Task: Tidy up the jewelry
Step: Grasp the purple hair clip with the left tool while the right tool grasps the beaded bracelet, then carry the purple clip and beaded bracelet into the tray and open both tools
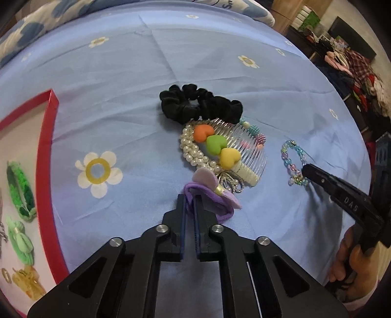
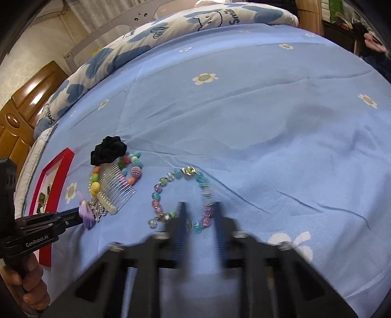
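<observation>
While the purple bow hair tie [image 1: 212, 198] is pinched in the narrowed left tongs [image 1: 190, 203], its band running toward 12 o'clock, the red-rimmed tray [image 1: 47, 156] is seen at 9 o'clock on the bed [image 1: 122, 97]. The beaded bracelet [image 2: 180, 195] is straddled at 12 o'clock by the wide right tongs [image 2: 199, 210], nothing gripped, blurred. "GenRobot.AI" and "DAS" are read on the tools; "Smile" on the pillow [image 2: 212, 17].
</observation>
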